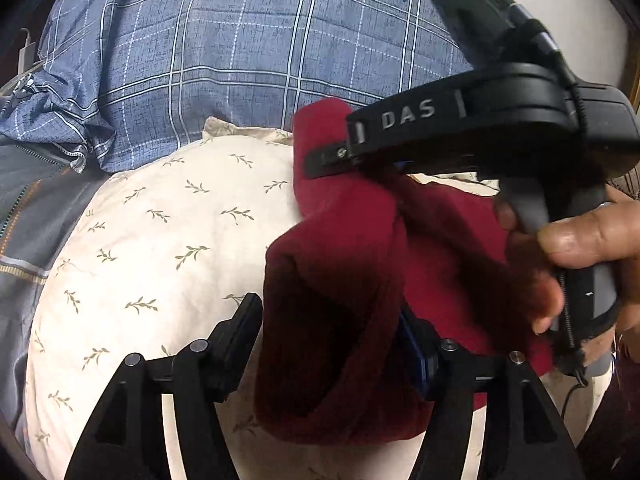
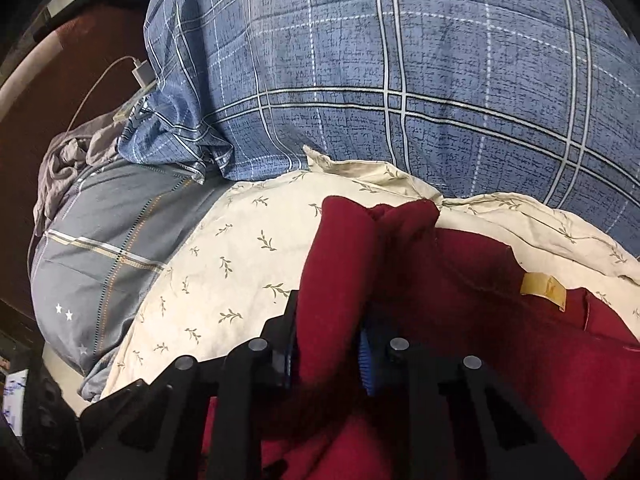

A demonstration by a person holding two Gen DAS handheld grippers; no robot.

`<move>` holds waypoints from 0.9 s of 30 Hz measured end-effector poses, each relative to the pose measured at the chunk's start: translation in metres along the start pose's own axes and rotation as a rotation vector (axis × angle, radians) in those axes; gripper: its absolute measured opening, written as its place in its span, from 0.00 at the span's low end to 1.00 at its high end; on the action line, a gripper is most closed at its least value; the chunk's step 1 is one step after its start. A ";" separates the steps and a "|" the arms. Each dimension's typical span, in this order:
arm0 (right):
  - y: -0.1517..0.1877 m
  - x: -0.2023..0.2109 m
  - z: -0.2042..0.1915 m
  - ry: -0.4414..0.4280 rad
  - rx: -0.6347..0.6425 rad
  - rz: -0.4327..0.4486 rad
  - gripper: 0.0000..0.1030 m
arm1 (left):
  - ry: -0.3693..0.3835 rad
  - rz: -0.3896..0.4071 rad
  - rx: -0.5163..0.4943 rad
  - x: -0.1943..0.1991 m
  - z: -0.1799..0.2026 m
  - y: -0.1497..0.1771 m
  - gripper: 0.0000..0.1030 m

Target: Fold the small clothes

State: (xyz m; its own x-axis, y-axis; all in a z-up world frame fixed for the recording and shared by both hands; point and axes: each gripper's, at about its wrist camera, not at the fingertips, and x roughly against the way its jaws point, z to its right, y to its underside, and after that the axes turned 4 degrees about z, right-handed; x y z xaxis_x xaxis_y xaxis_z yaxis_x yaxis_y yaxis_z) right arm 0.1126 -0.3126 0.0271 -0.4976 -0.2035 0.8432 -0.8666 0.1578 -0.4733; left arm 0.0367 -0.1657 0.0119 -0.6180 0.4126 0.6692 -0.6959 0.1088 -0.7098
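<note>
A small dark red garment (image 1: 348, 248) lies bunched on a cream leaf-print pillow (image 1: 160, 240). My left gripper (image 1: 332, 340) has a fold of the red cloth between its fingers, which stand fairly wide apart around it. My right gripper (image 2: 326, 344) is shut on another fold of the red garment (image 2: 460, 300), which carries a tan label (image 2: 542, 286). In the left wrist view the right gripper (image 1: 320, 162) comes in from the right, held by a hand (image 1: 588, 240), its tip on the cloth's upper part.
A blue plaid quilt (image 1: 240, 48) lies behind the pillow, also in the right wrist view (image 2: 440, 80). A grey striped pillow (image 2: 112, 248) sits at the left. A white charger and cable (image 2: 140, 74) lie on the dark red surface at far left.
</note>
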 end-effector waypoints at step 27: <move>0.060 0.188 0.170 0.030 -0.229 0.258 0.16 | 0.250 0.025 -0.211 0.028 0.213 -0.024 0.18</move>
State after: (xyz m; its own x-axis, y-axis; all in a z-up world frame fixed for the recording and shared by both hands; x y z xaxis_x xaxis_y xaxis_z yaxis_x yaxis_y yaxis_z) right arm -0.0396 -0.5056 0.1141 -0.6950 -0.1011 0.7119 -0.6801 0.4140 -0.6051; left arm -0.0418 -0.3497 0.0950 -0.5066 0.6239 0.5950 -0.5749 0.2699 -0.7724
